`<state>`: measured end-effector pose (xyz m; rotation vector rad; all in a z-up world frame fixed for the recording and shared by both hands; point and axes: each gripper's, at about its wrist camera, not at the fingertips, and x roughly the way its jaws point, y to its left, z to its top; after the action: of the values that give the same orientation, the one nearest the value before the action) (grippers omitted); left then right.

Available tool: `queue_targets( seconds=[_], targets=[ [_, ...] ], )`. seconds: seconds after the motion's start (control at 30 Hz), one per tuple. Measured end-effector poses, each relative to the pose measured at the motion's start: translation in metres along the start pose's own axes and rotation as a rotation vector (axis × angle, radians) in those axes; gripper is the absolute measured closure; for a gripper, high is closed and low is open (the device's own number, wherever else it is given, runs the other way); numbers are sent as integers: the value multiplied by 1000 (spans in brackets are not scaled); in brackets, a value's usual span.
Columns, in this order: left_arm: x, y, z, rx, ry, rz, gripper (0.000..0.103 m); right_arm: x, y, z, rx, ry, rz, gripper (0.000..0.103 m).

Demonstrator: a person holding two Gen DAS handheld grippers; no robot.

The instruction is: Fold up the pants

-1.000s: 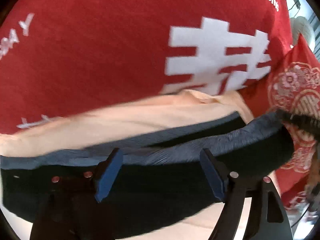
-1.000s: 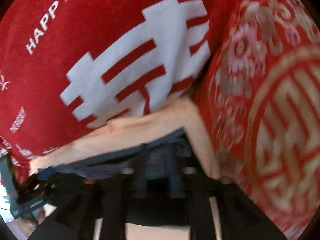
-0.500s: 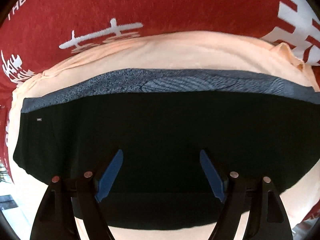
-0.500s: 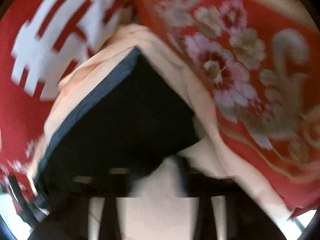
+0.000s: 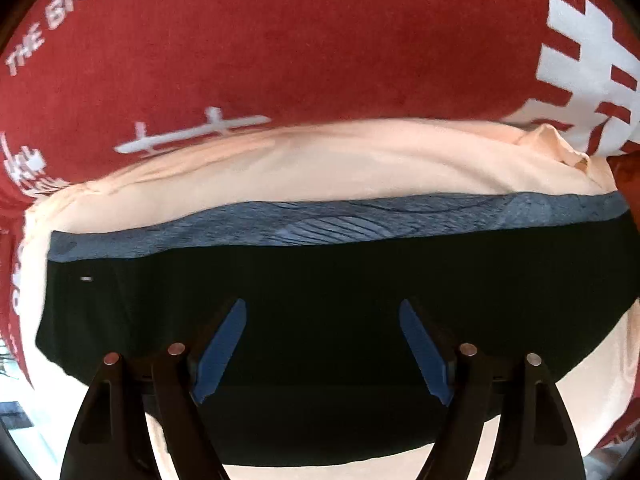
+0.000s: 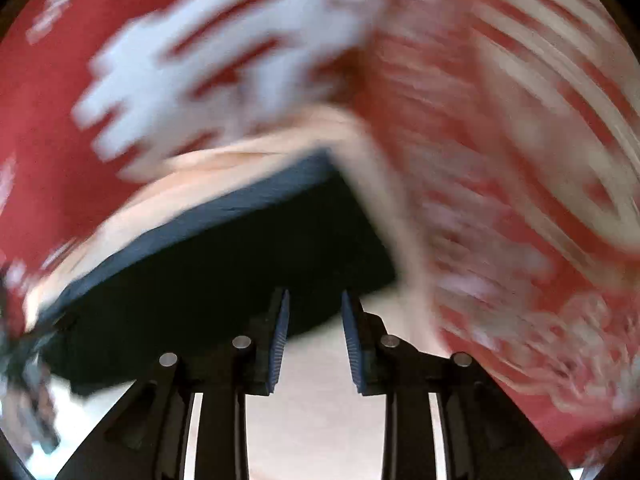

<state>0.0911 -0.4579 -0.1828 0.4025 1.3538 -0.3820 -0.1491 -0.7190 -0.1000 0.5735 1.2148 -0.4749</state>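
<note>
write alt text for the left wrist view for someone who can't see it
Dark folded pants with a grey-blue band along the far edge lie flat on a peach cloth. The left gripper is over them, its blue-padded fingers spread apart and holding nothing. Behind is a red cloth with white lettering.

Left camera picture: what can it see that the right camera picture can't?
Only the left view shows the white words THE BIG on the red blanket, sharply, and the left gripper wide open. Only the right view shows the flowered red cloth, blurred, and the right gripper open, narrower. Both show the dark folded pants on peach cloth.
</note>
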Motion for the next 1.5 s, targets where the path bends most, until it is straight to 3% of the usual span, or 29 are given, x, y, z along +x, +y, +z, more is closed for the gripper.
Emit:
queue_targets(
  seconds=[0.1, 0.2, 0.23, 0.3, 0.37, 0.4, 0.47, 0.53, 0.63, 0.77, 0.83, 0.93, 1.0, 1.07, 1.17, 1.27, 1.33, 1.37, 1.5],
  targets=[
    [24, -23, 8, 0, 54, -21, 23, 37, 43, 16, -134, 78, 116, 70],
    [39, -36, 22, -29, 4, 17, 23, 83, 75, 35, -205, 102, 156, 70],
    [43, -35, 28, -57, -19, 18, 18, 97, 81, 41, -208, 107, 165, 70],
    [48, -30, 38, -82, -46, 29, 15, 110, 84, 50, -224, 86, 149, 70],
    [54, -21, 48, -97, -44, 23, 5, 114, 79, 61, -236, 55, 150, 71],
    [56, -15, 51, -108, -55, 33, 5, 114, 72, 68, -229, 41, 108, 71],
    [60, -1, 60, -130, -43, 91, 5, 115, 52, 81, -175, 36, 9, 71],
    [55, 19, 62, -182, -26, 103, 5, 103, 28, 87, -75, 41, 5, 70],
    [34, 38, 53, -183, -54, 98, 5, 73, 28, 68, -109, 24, -2, 65],
    [24, 60, 16, -79, -56, 144, 5, 51, 34, 18, -151, 37, 23, 38],
    [37, 73, -11, -36, -5, 181, 5, 59, 36, 0, -150, 79, -29, 38],
    [37, 102, -41, -73, -12, 123, 1, 45, 28, -15, -51, 66, -49, 38],
    [33, 123, -50, -65, 27, 96, 1, 27, 31, -25, -12, 67, 9, 38],
    [25, 148, -60, -55, 32, 110, 1, 17, 46, -41, 24, 110, 157, 37],
    [14, 190, -69, -71, 22, 127, 1, 22, 104, -81, 97, 212, 422, 38],
    [11, 234, -65, -90, 6, 186, 1, 47, 168, -123, 133, 299, 584, 38],
    [13, 284, -66, -105, -18, 238, 1, 76, 210, -138, 144, 339, 633, 38],
    [11, 291, -66, -110, -26, 254, 1, 90, 227, -143, 155, 350, 653, 38],
    [36, 347, -82, -112, -14, 275, 1, 105, 247, -176, 204, 356, 671, 38]
  ],
)
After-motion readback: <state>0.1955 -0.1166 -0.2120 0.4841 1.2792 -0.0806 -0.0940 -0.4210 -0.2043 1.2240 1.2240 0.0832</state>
